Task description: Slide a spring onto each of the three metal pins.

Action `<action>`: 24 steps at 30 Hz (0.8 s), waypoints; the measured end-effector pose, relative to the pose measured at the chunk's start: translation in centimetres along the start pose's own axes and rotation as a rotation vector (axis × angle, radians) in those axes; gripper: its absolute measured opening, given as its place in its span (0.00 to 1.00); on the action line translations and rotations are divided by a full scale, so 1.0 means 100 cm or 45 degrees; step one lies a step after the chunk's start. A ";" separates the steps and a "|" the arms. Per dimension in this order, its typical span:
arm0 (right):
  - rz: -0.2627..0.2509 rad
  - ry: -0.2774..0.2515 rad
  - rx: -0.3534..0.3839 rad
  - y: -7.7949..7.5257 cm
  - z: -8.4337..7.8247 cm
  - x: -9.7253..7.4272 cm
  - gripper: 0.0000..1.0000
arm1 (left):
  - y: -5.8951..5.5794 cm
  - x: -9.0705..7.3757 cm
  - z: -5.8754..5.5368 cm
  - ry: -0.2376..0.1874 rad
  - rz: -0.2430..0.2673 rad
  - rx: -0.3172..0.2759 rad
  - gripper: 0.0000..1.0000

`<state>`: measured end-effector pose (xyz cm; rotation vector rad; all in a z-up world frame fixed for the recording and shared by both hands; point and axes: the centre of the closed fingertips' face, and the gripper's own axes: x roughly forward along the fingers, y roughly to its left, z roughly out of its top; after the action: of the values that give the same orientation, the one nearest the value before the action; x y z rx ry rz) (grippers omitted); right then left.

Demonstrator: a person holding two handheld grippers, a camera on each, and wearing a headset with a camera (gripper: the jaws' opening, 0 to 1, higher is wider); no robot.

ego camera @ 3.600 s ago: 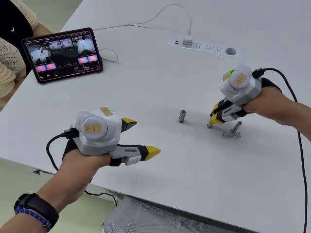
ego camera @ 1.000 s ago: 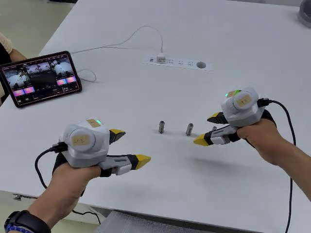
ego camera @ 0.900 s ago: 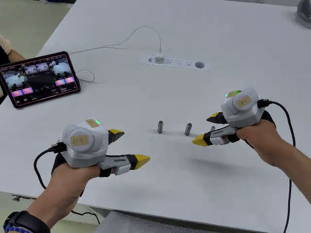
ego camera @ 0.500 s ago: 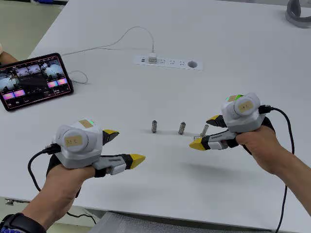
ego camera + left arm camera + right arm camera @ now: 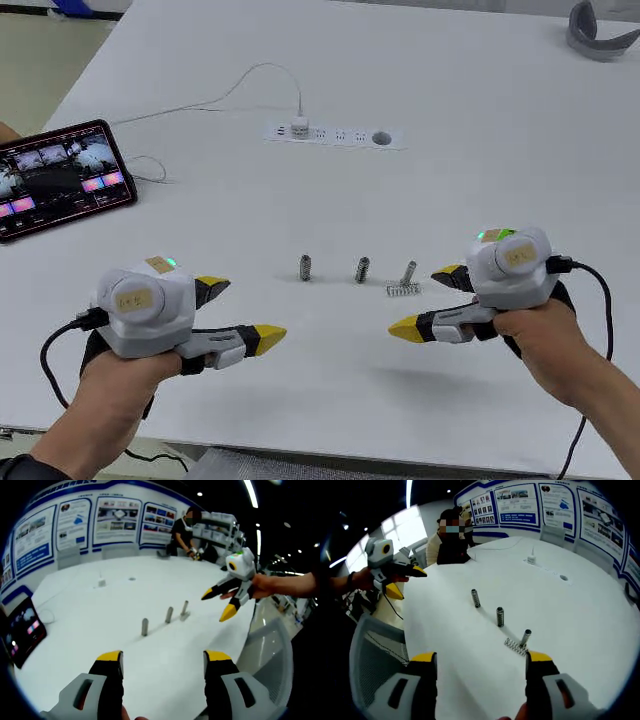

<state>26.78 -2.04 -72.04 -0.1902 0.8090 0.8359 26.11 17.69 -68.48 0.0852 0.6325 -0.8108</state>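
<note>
— What's on the white surface (image 5: 330, 400)?

— Three metal pins in a row. The left pin (image 5: 305, 266) and middle pin (image 5: 362, 269) each wear a spring. The right pin (image 5: 408, 271) is bare, with the last spring (image 5: 403, 290) lying flat at its foot.

— What changed?

— Seconds ago the right gripper (image 5: 426, 300) was down among the pins. It has now drawn back toward the person, fingers wide and empty. The left gripper (image 5: 240, 310) hovers well apart, fingers wide too.

— Meaning?

— Two of three done, I'd judge. The loose spring still needs picking up and threading.
</note>
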 end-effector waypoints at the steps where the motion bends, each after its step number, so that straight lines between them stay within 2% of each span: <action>1: -0.001 0.002 0.004 0.000 -0.002 -0.001 0.74 | 0.000 0.000 0.000 0.001 0.000 -0.001 0.66; 10: -0.009 -0.012 0.064 0.002 -0.016 -0.009 0.80 | -0.004 0.005 -0.001 0.010 -0.013 -0.001 0.68; 24: -0.053 0.031 0.101 0.000 -0.042 -0.020 0.87 | -0.029 0.028 0.004 0.043 -0.098 0.047 0.70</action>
<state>23.59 -5.09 -73.48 -0.1468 0.8564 0.7624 25.71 13.80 -69.26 0.1087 0.6561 -0.8966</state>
